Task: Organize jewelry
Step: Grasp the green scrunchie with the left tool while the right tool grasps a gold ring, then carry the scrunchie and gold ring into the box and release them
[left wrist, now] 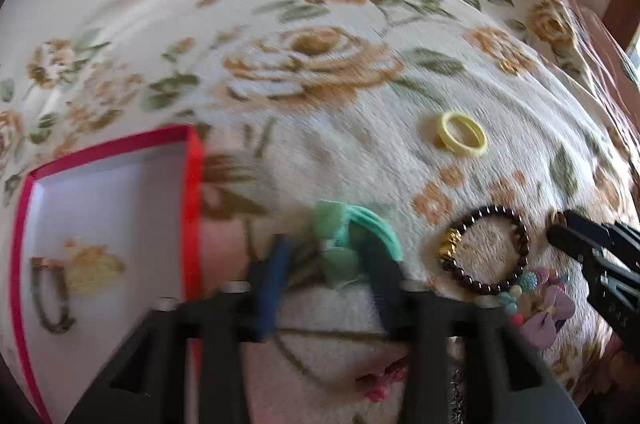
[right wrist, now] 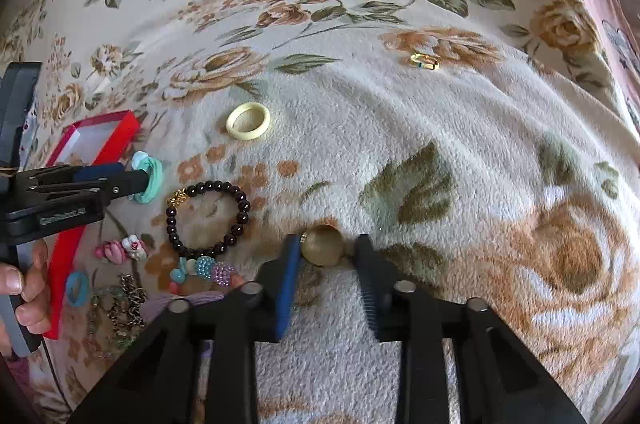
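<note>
My left gripper (left wrist: 326,256) is shut on a mint-green hair tie (left wrist: 352,232), just right of the red jewelry box (left wrist: 192,159); it also shows in the right wrist view (right wrist: 146,181). The box holds a chain and a yellowish piece. My right gripper (right wrist: 326,252) is open, its jaws on either side of a round golden-brown bead (right wrist: 322,244) on the blanket. A dark beaded bracelet (right wrist: 208,218) and a pale yellow ring (right wrist: 248,121) lie between the grippers. A small gold ring (right wrist: 424,60) lies farther back.
A floral fleece blanket (right wrist: 440,163) covers everything. Near the box lie a beaded colourful piece (right wrist: 208,268), a pink charm (right wrist: 120,250), a blue ring (right wrist: 77,288) and chains (right wrist: 124,304). A purple flower clip (left wrist: 548,312) sits beside the bracelet (left wrist: 488,250).
</note>
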